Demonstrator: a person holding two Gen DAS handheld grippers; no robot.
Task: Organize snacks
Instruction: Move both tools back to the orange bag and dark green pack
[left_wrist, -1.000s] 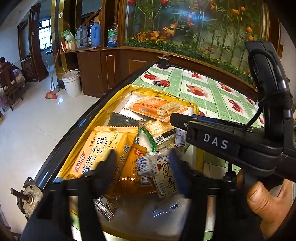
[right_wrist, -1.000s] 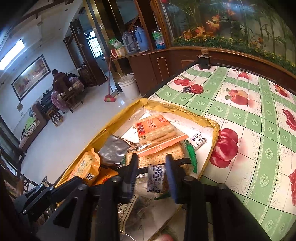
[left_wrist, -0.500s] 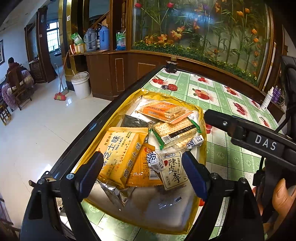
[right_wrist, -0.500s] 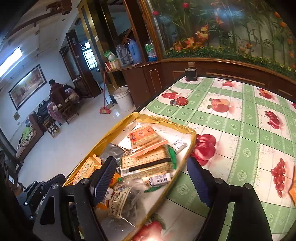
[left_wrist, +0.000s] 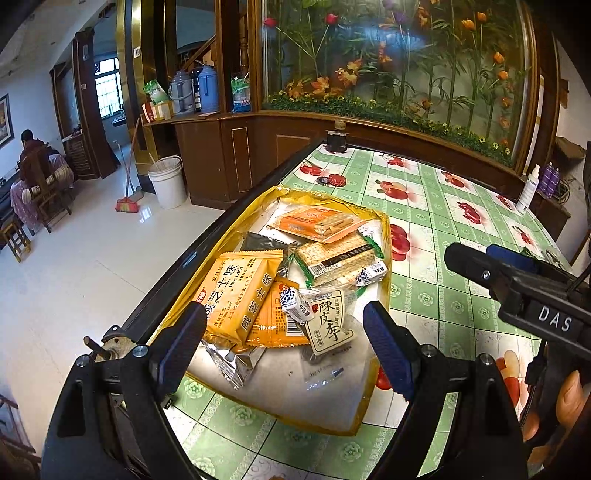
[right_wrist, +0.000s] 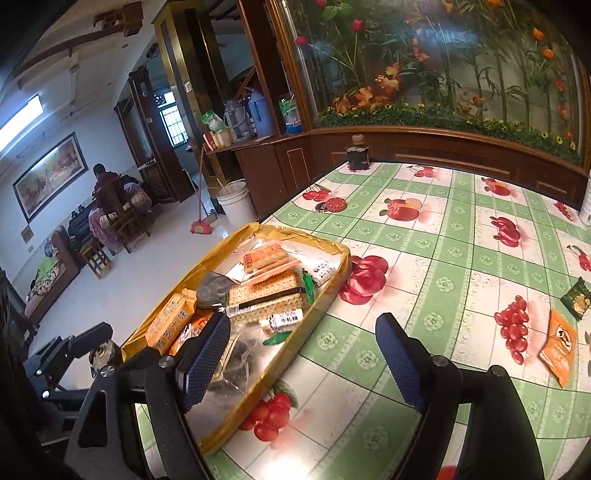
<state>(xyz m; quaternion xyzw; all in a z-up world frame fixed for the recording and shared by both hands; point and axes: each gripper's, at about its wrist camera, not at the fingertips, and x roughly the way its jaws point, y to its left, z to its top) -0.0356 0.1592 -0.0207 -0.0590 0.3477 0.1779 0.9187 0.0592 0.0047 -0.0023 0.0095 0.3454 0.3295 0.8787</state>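
Observation:
A yellow-rimmed tray near the table's left edge holds several snack packets: orange cracker packs, a cracker sleeve, a white plum packet and a small wrapped candy. My left gripper is open and empty, above the tray's near end. My right gripper is open and empty, over the tray's right rim. An orange packet and a dark green packet lie on the table at the far right.
The table has a green checked fruit-print cloth. A dark jar stands at the far edge, a red lid lies beside it. A white spray bottle stands at the far right. The table's left edge drops to the floor.
Both grippers opened and pulled back from the tray. The right gripper let go of the small wrapped candy, which now lies in the tray. The right gripper swung toward the right.

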